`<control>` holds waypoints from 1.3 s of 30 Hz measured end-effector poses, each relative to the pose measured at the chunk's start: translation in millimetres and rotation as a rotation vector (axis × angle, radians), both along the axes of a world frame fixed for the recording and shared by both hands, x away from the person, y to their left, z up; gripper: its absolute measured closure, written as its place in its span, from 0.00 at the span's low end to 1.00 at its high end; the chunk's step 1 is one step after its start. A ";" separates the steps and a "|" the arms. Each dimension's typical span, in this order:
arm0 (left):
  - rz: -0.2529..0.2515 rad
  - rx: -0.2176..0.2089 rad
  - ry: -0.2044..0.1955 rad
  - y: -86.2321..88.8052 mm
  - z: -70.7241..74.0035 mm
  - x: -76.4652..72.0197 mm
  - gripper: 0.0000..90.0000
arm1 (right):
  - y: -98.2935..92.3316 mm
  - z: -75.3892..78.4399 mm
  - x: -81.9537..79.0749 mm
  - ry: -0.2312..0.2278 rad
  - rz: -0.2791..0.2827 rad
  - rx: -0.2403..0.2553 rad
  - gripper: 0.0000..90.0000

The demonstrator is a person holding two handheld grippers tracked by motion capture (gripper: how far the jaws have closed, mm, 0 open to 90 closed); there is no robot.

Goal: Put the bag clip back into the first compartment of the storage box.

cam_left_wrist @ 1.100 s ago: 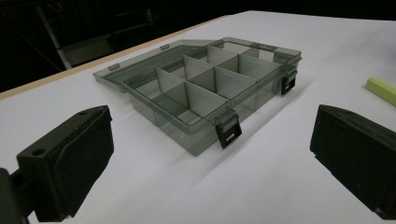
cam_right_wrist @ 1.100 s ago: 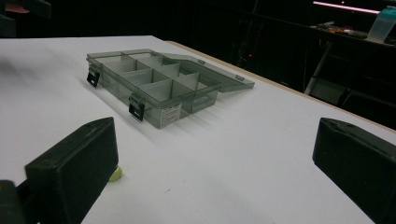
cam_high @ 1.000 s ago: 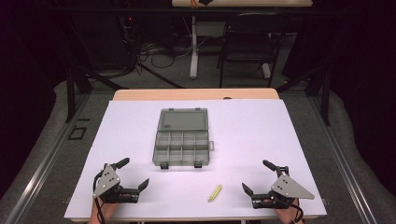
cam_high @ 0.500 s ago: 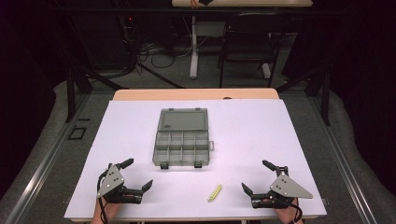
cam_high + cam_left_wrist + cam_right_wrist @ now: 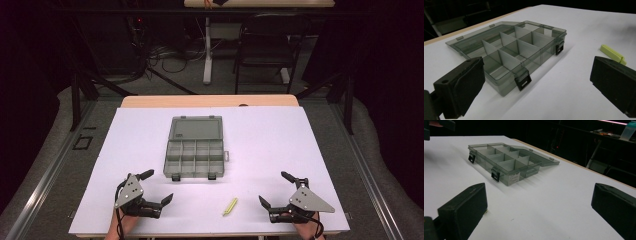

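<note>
Step in hand: start of the job, by my reading; both tools rested at the near edge of the tabletop (image 5: 300, 130), nothing held, the yellow-green clip (image 5: 230, 206) untouched
Organiser box: the smoky grey compartment organiser box (image 5: 194, 156) lay mid-tabletop with its lid (image 5: 195, 128) folded flat on its far side; two black latches (image 5: 523, 80) hung on its near wall; every compartment that could be seen was empty
Clip: flat on the tabletop, near side of the box and a little to its right, well apart from it; it lay between the two tools, nearer the right one
Left tool: left tool (image 5: 150, 187) stood near the box's near-left corner, jaws spread wide and empty; it was angled toward the box, with the clip beside its one jaw in the left gripper view (image 5: 612, 53)
Right tool: right tool (image 5: 277, 189) sat off the box's near-right side, jaws likewise wide apart and empty, aimed across at the box (image 5: 506, 163)
Next move: probably a reach to the clip; it lay thin and flat, so the jaws would need to come down low and straddle it squarely before closing, then carry it to a compartment
</note>
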State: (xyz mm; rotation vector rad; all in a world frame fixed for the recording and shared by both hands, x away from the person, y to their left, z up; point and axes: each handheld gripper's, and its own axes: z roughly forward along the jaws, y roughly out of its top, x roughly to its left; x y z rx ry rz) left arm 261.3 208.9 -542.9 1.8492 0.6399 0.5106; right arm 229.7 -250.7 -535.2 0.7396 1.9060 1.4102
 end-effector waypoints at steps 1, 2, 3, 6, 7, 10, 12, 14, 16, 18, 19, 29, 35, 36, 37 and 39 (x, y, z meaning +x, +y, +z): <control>-0.004 -0.002 0.002 -1.4 -0.1 0.4 0.00 | 0.0 0.0 -0.1 -0.001 0.000 0.001 0.00; -0.007 0.001 0.006 -3.0 0.1 0.9 0.00 | -0.3 0.1 -0.2 0.000 -0.001 0.000 0.00; -0.009 0.002 0.004 -5.1 0.2 1.5 0.00 | -0.5 0.1 -0.2 -0.001 -0.001 0.000 0.00; -0.013 0.003 0.014 -9.5 1.1 2.4 0.00 | -0.7 0.0 -0.1 -0.001 -0.002 0.002 0.00; -0.012 0.004 0.014 -11.0 1.3 2.7 0.00 | -0.7 0.1 -0.2 -0.001 -0.002 -0.001 0.00; -0.017 0.014 0.025 -16.2 2.4 3.7 0.00 | -0.4 0.2 -0.5 0.001 -0.001 -0.001 0.00; -0.021 0.014 0.033 -17.7 2.8 4.0 0.00 | -0.5 0.1 -0.5 0.002 0.000 -0.001 0.00; -0.028 0.023 0.043 -24.7 5.0 4.4 0.00 | -0.4 0.1 -0.4 0.003 0.000 -0.002 0.00; -0.037 0.036 0.048 -31.0 6.3 4.2 0.00 | -0.5 0.2 -0.3 0.002 0.002 -0.004 0.00; -0.042 0.049 0.046 -35.7 7.3 4.5 0.00 | -0.6 0.2 -0.3 0.001 0.001 -0.003 0.00; -0.046 0.057 0.057 -38.8 8.1 4.6 0.00 | -0.5 0.1 -0.3 0.002 0.001 -0.003 0.00; -0.022 0.126 0.119 -59.6 15.4 7.3 0.00 | -0.7 0.1 -0.2 0.002 0.001 -0.008 0.00; -0.015 0.166 0.166 -70.1 16.9 9.4 0.00 | -0.8 0.2 -0.5 0.005 0.001 -0.013 0.00; -0.015 0.170 0.167 -72.5 16.9 9.5 0.00 | -0.7 0.2 -0.5 0.006 0.001 -0.011 0.00; -0.016 0.172 0.174 -74.7 16.9 9.4 0.00 | -0.7 0.1 -0.4 0.004 0.001 -0.009 0.00; -0.022 0.184 0.176 -79.3 17.3 9.5 0.00 | -0.7 -0.1 -0.2 0.002 0.001 -0.007 0.00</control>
